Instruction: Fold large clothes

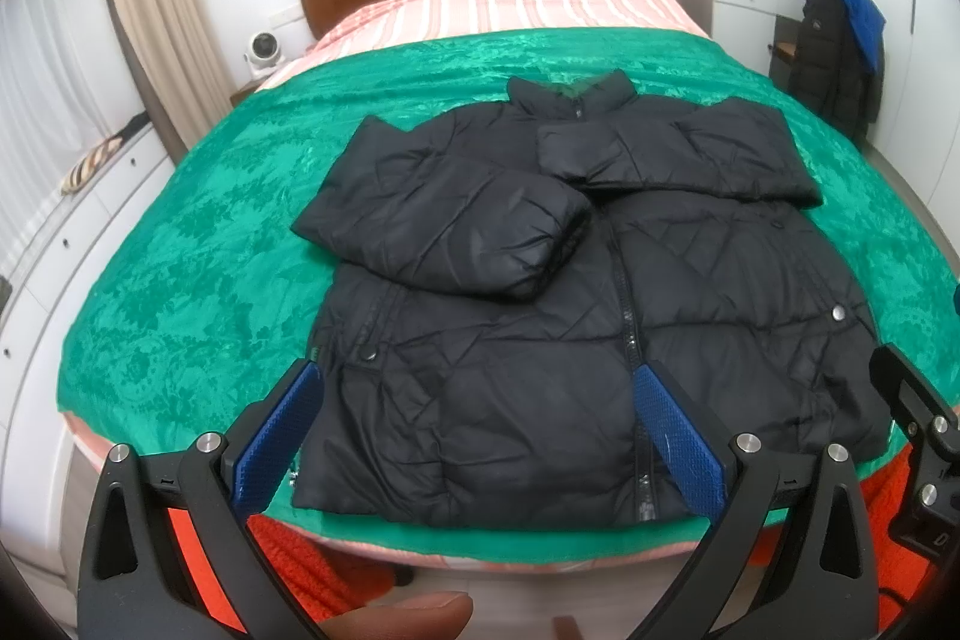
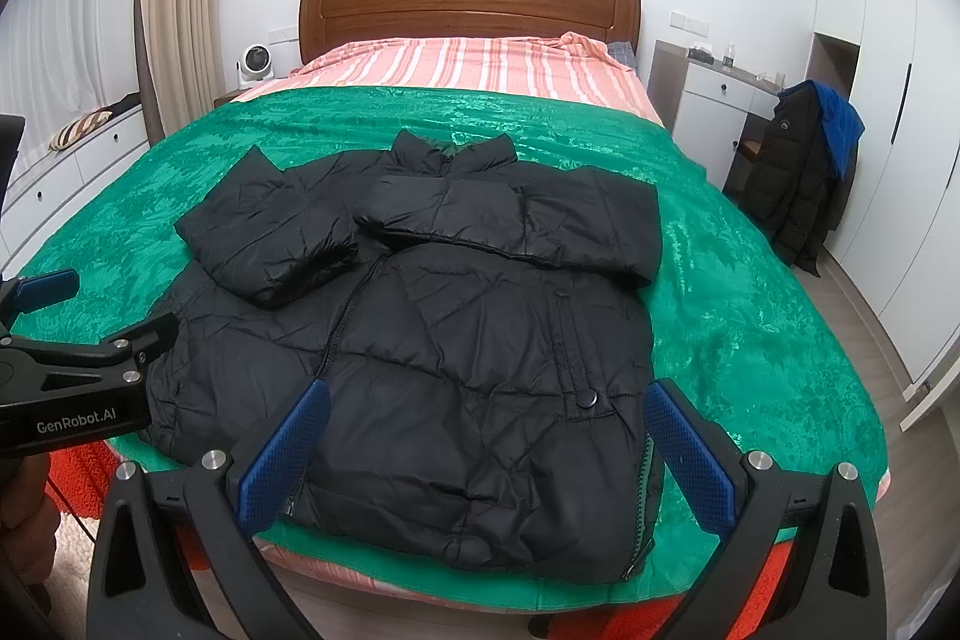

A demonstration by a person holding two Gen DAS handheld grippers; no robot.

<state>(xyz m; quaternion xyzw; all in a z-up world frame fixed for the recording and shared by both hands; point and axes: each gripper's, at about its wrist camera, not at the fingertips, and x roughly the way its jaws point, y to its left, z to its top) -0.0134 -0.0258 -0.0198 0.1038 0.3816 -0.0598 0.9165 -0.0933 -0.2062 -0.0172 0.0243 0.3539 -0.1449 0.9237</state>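
Now both my grippers hang just short of the foot of the bed, fingers pointing toward the headboard point(image 2: 471, 1), and the black puffer jacket point(image 1: 540, 340) lies flat straight ahead of them on the green bedspread point(image 1: 180, 280). Its long axis runs away from me: hem nearest, collar point(image 2: 453, 151) farthest, zip facing up along the middle. Both sleeves are already folded across the chest, the left sleeve point(image 1: 444, 220) lying over the body ahead of my left gripper point(image 1: 480, 430), the right sleeve point(image 2: 510, 220) crossing just below the collar.

That left gripper is spread wide and holds nothing; its blue pads frame the left half of the hem, one pad over the jacket's outer edge and the other over the zip line. My right gripper point(image 2: 489, 448) is likewise released and empty, its pads bracketing the right half of the hem, the outer one at the jacket's side edge. In its view the left gripper shows off to the side, level with it and no farther forward.

So each hand is about equally near its own hem corner, and the hem lies crosswise to my fingers. I judge the next step is a lengthwise fold, hem carried up toward the collar, which would want both grippers to drop and pinch the hem together. The padding is thick and slippery-looking, so a shallow bite may slide off.
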